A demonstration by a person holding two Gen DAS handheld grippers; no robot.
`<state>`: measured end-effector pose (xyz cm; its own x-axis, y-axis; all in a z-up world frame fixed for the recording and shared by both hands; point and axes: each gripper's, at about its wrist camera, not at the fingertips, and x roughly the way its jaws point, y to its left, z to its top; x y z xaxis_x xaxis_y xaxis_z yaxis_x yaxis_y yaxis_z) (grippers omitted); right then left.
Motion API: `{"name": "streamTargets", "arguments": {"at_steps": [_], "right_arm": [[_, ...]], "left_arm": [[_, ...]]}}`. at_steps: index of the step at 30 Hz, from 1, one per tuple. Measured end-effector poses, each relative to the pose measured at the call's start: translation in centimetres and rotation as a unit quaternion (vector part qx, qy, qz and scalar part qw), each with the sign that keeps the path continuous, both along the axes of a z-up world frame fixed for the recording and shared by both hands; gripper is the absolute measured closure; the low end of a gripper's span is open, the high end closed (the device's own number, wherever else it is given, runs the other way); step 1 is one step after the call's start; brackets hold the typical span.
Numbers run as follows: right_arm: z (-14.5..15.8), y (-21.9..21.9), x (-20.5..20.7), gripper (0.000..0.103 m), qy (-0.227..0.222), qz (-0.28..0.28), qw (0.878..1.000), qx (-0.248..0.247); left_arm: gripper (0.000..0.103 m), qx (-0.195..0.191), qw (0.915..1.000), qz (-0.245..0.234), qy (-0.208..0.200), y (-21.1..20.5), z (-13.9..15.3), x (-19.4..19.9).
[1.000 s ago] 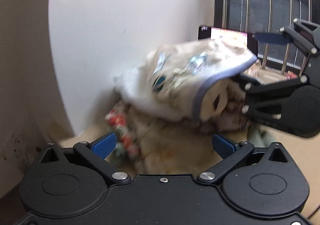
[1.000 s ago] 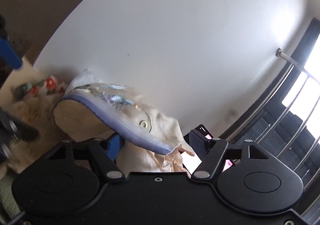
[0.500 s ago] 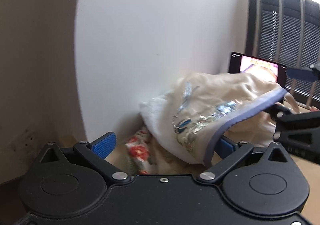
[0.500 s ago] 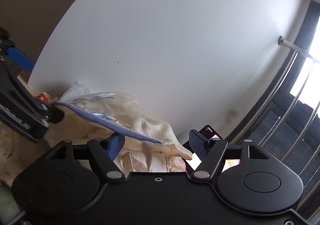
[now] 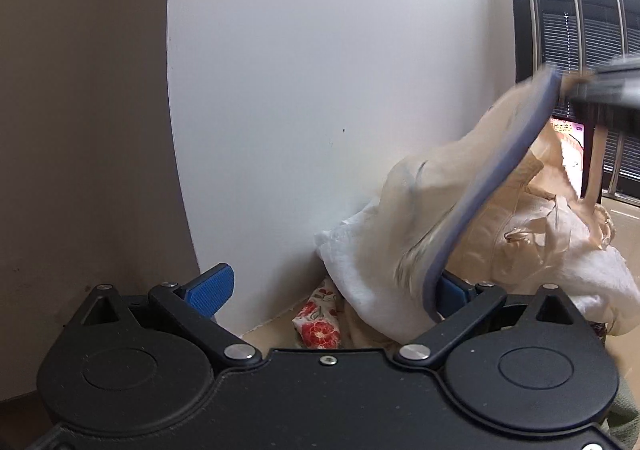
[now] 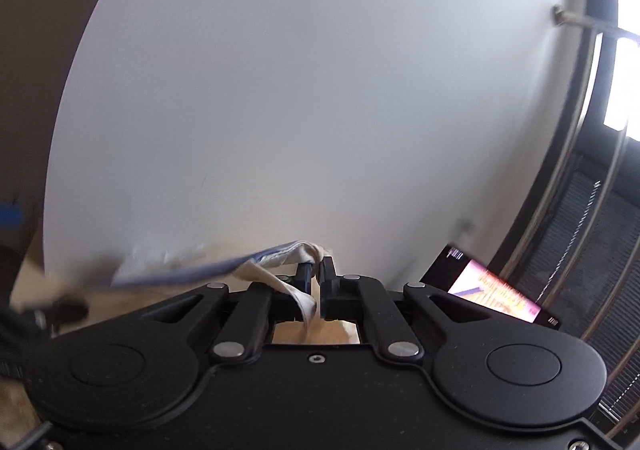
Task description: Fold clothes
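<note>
A cream garment with a blue-grey hem [image 5: 500,177] rises out of a pile of clothes [image 5: 540,242] by the white wall. In the right wrist view my right gripper [image 6: 316,274] is shut on that hem [image 6: 240,264], and a cream strip hangs down between its fingers. The left wrist view shows the same gripper [image 5: 600,85] as a dark blur at the upper right, pulling the hem taut. My left gripper [image 5: 331,288] is open and low in front of the pile. The hem's lower end hangs just in front of its right pad [image 5: 452,290], not pinched.
A red floral cloth [image 5: 320,326] lies under the pile on the tan surface. A lit screen [image 6: 492,290] leans at the back right, beside a window with metal bars [image 5: 576,9]. The white wall stands close behind the pile.
My right gripper went from open to shut on the hem and rose, drawing the garment up and to the right. My left gripper stayed open.
</note>
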<state>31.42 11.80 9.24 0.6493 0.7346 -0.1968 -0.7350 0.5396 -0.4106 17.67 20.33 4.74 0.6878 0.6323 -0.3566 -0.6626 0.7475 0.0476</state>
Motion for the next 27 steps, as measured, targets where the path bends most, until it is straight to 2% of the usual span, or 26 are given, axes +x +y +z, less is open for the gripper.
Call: {"name": "streamTargets", "arguments": {"at_steps": [6,9,13,16,18,20,23,24,27], "right_arm": [[3.7,-2.6,-1.8,0.101,-0.047,-0.031,0.996,0.074],[6.0,-4.6,-2.4,0.101,-0.067,-0.057,0.99,0.112],[8.8,-7.3,-3.6,0.101,-0.101,-0.098,0.979,0.147],[11.1,-9.9,-5.5,0.101,-0.132,-0.127,0.968,0.174],[12.8,-11.8,-6.9,0.101,-0.154,-0.145,0.959,0.189],[14.3,-14.1,-8.5,0.101,-0.18,-0.165,0.949,0.198],[16.6,-17.7,-11.2,0.101,-0.199,-0.192,0.938,0.211],[17.2,-19.0,-12.2,0.101,-0.2,-0.197,0.936,0.212],[18.2,-22.5,-15.4,0.101,-0.199,-0.207,0.935,0.207]], "left_arm": [[0.008,0.048,0.9983,-0.007,-0.033,-1.9,2.7,-0.7],[0.014,0.072,0.9954,-0.018,-0.061,-2.8,5.2,-1.2],[0.014,0.124,0.988,-0.03,-0.087,-4.6,8.9,-1.3],[0.033,0.16,0.9798,-0.054,-0.108,-6.2,12.1,-1.1],[0.056,0.163,0.9746,-0.084,-0.129,-7.1,14.9,-1.3],[0.07,0.161,0.9697,-0.103,-0.151,-7.9,17.6,-1.7],[0.075,0.176,0.9583,-0.123,-0.189,-9.5,21.7,-3.2],[0.08,0.181,0.9543,-0.135,-0.196,-10.1,22.5,-3.8],[0.083,0.193,0.9404,-0.184,-0.211,-12.1,24.0,-6.1]]}}
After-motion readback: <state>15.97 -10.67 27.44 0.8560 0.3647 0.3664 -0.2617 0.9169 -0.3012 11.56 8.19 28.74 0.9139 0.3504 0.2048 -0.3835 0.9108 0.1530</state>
